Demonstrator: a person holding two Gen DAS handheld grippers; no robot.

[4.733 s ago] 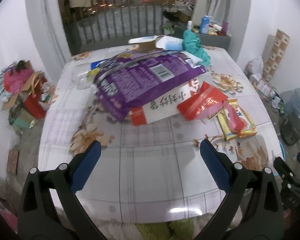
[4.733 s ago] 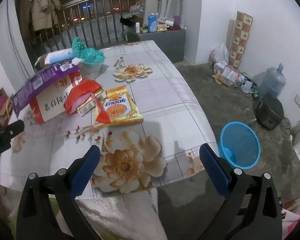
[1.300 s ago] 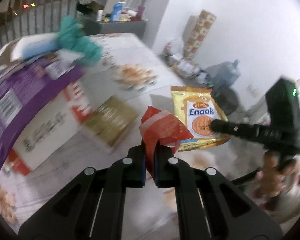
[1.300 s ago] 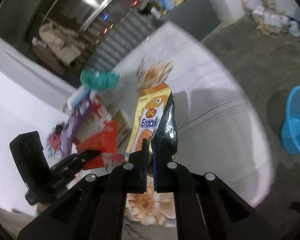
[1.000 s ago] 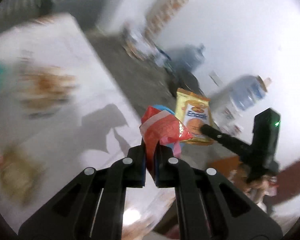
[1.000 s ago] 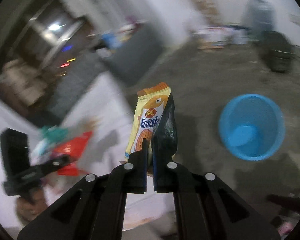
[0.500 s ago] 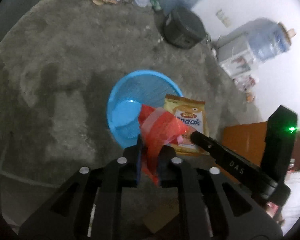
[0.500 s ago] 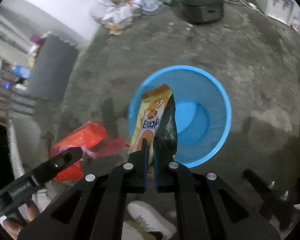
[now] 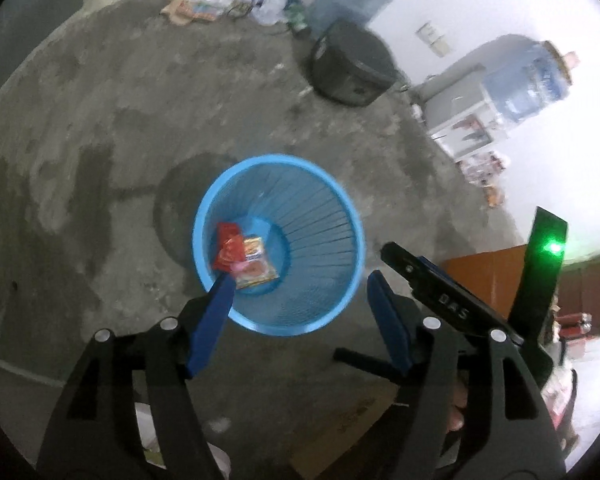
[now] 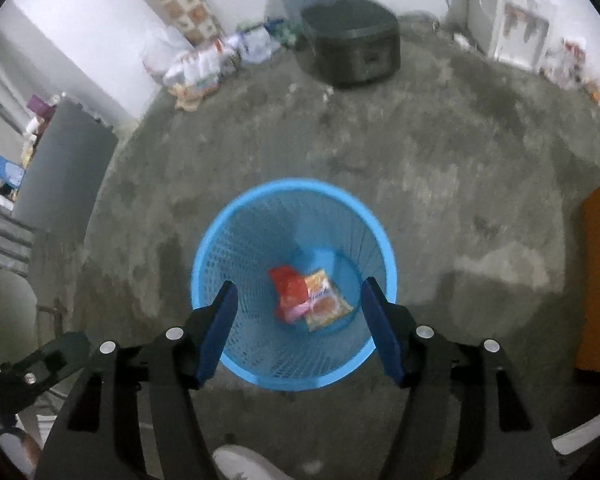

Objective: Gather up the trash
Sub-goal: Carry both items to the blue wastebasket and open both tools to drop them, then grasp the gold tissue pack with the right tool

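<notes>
With both wrappers lying at the bottom of the round blue plastic mesh basket (image 10: 236, 248), the drop step reads as complete: the red crinkled foil wrapper (image 10: 290, 290) and the yellow-orange snack packet (image 10: 324, 304) touch each other there. The left claw (image 9: 300, 300) and right claw (image 10: 296, 312) hover above the rim, their 2 pairs of jaws having just been opening, nothing between them. Next, presumably, a return for more trash. Bare concrete floor (image 10: 440, 184) surrounds the basket, leaving open room; a dark round appliance (image 10: 352, 48) stands well apart.
</notes>
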